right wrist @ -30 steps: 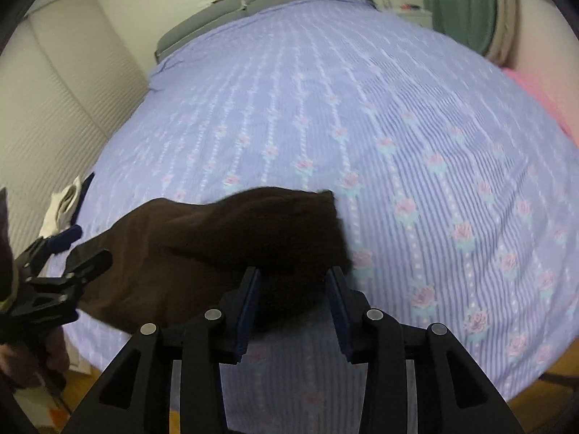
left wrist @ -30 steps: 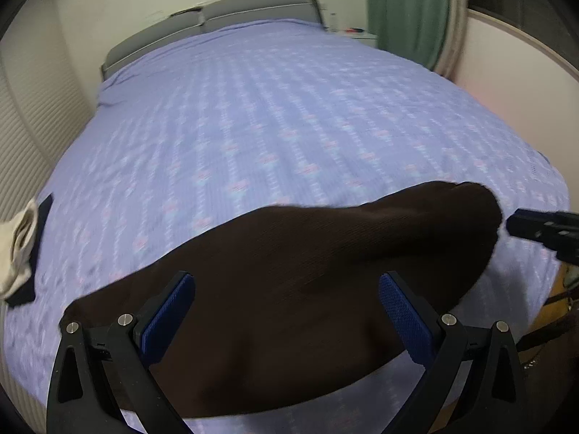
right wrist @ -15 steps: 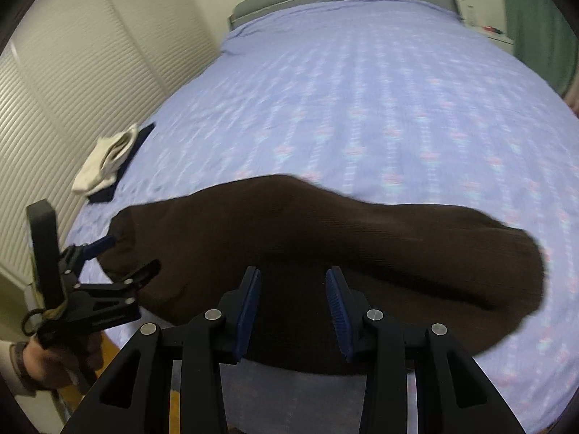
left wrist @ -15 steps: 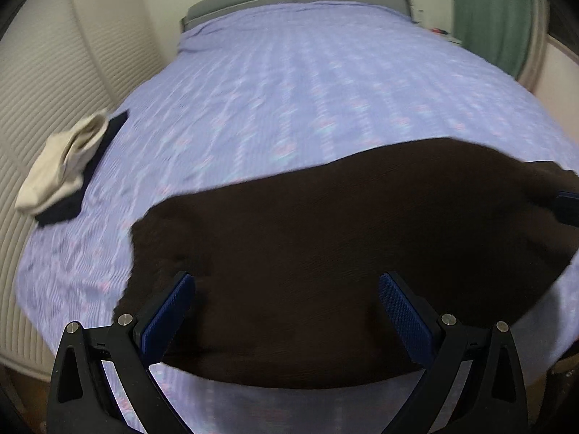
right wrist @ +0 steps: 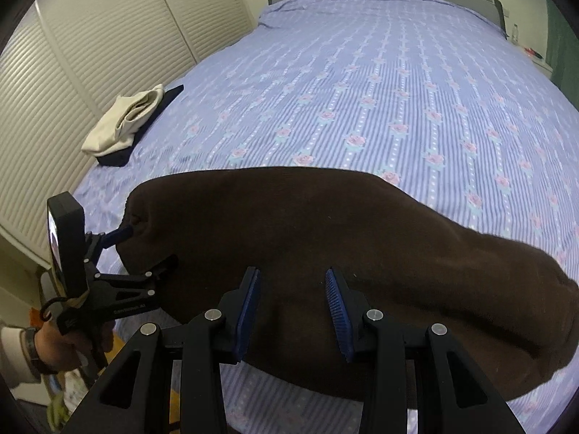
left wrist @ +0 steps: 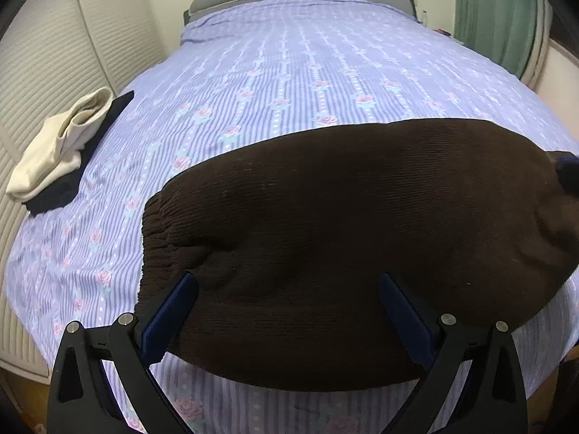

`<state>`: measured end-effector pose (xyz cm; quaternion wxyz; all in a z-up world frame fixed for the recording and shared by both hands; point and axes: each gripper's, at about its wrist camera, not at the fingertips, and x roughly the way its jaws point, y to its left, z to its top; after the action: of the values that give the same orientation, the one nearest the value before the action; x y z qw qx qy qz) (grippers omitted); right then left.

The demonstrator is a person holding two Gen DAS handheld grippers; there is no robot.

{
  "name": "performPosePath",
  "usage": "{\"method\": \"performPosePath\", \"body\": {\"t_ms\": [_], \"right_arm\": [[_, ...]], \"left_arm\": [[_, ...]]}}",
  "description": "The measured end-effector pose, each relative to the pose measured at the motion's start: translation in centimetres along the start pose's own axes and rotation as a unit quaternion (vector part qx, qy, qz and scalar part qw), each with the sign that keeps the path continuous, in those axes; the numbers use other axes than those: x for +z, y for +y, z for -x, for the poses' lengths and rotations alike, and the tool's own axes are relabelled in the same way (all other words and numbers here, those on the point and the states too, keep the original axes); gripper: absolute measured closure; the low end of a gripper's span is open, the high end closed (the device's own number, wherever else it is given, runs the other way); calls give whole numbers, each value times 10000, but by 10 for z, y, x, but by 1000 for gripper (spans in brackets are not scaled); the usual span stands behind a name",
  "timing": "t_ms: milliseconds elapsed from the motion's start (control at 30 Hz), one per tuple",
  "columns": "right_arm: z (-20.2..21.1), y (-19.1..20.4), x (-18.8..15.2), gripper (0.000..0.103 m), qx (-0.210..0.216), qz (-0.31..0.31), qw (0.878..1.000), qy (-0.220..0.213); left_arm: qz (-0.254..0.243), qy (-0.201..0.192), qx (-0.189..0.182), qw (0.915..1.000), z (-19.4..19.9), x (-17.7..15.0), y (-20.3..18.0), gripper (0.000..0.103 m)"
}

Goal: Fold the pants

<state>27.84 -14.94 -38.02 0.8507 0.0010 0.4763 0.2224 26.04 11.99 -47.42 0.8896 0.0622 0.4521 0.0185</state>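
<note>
Dark brown ribbed pants [left wrist: 343, 224] lie spread across the near edge of the bed, also in the right wrist view [right wrist: 325, 238]. My left gripper [left wrist: 286, 293] is wide open, its fingers over the near edge of the pants, elastic waistband at the left. In the right wrist view the left gripper [right wrist: 144, 249] shows at the left end of the pants. My right gripper [right wrist: 293, 282] is partly open above the near edge of the pants, nothing clamped between its blue pads. The right gripper's tip [left wrist: 568, 173] shows at the pants' right end.
The bed [left wrist: 325, 72] has a lilac striped floral cover. A folded cream garment [left wrist: 61, 141] lies on a dark navy one [left wrist: 54, 191] at the left edge, also seen in the right wrist view [right wrist: 123, 126]. Slatted closet doors [right wrist: 90, 47] stand left, a green curtain [left wrist: 499, 11] right.
Both grippers swung left along the bed edge and drew closer. The pants now lie spread out flat. The right gripper's jaws opened wider than before.
</note>
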Motion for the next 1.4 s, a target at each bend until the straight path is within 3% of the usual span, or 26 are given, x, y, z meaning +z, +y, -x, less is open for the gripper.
{"method": "performPosePath", "body": {"t_ms": [233, 400, 567, 700, 767, 867, 933, 1000, 1033, 1067, 1267, 1333, 1400], "right_arm": [[-3, 37, 47, 64, 350, 894, 9953, -104], [-30, 81, 94, 64, 1193, 2056, 9712, 130], [-88, 133, 126, 64, 1954, 3440, 9157, 704], [-134, 165, 136, 64, 2344, 4107, 8706, 1361], [-153, 181, 137, 64, 2465, 4439, 8444, 1706], [-174, 193, 137, 64, 2533, 4604, 8254, 2067], [-187, 195, 139, 64, 2656, 4466, 8197, 2411], [-195, 198, 137, 65, 2743, 4401, 8136, 2628], [-196, 201, 136, 80, 2710, 4457, 8118, 2624], [-197, 202, 134, 91, 2689, 4473, 8110, 2643], [-176, 203, 152, 94, 2741, 4455, 8247, 2154], [-179, 194, 163, 94, 2701, 4254, 8379, 2096], [-192, 186, 165, 94, 2594, 4143, 8425, 2265]], "left_arm": [[390, -163, -168, 9990, 43, 0, -1, 0], [1358, -218, 181, 9903, 64, -9, 24, 0], [2496, -29, 381, 9676, 49, -27, 61, 0], [3223, -122, 128, 9465, 35, -35, 83, 1], [3373, -189, -62, 9412, 29, -35, 90, 3], [3360, -224, -313, 9411, 21, -35, 87, 6], [3417, -153, -539, 9381, 14, -37, 88, 14], [3452, -89, -679, 9360, 10, -38, 87, 37], [3421, -58, -706, 9370, 7, -37, 87, 60], [3376, -44, -729, 9384, 6, -36, 86, 65], [3285, -338, -410, 9430, 15, -18, 92, 66], [3276, -273, -409, 9436, 6, -14, 96, 58], [3284, -82, -352, 9439, -6, -14, 99, 49]]}}
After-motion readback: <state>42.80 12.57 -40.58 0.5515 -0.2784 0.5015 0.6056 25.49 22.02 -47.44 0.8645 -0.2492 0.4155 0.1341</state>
